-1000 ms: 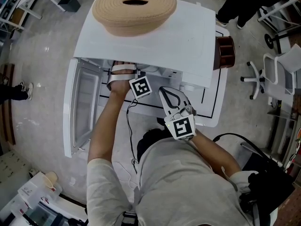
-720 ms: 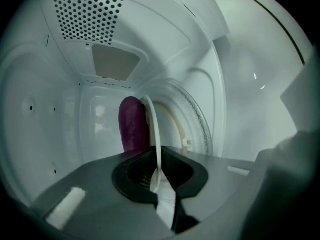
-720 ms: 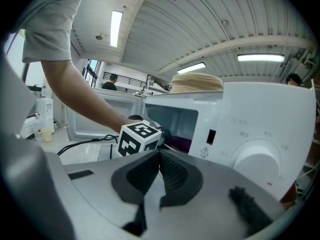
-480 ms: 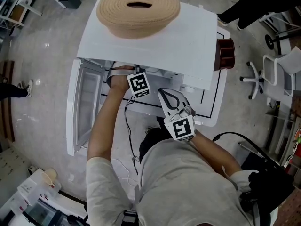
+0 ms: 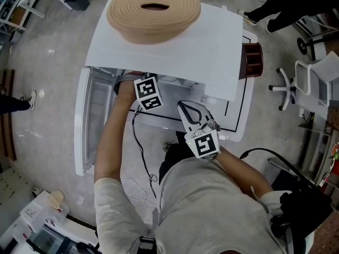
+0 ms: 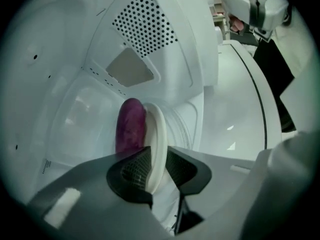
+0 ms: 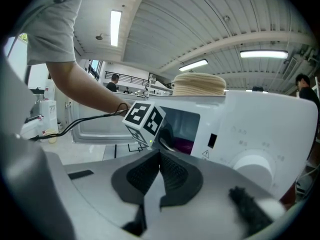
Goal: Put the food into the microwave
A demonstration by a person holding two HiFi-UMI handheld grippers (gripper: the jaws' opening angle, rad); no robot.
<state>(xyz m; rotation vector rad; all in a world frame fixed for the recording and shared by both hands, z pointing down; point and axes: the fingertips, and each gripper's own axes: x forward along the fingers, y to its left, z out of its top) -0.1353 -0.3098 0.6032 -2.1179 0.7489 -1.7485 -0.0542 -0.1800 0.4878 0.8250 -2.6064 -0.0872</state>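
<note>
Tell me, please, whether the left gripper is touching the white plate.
Touching. In the left gripper view, the left gripper has both jaws pressed on the white plate, one each side of its rim.

A round, tan coiled-rope basket (image 5: 153,9) shows a dark slot in its middle; a brown ribbed cylinder (image 5: 253,60) sits at the edge of a white table marked with black lines (image 5: 237,121); a white swivel chair (image 5: 310,86) stands nearby on the grey polished floor (image 5: 47,89); a tan paper cup (image 5: 56,199) sits well apart.
</note>
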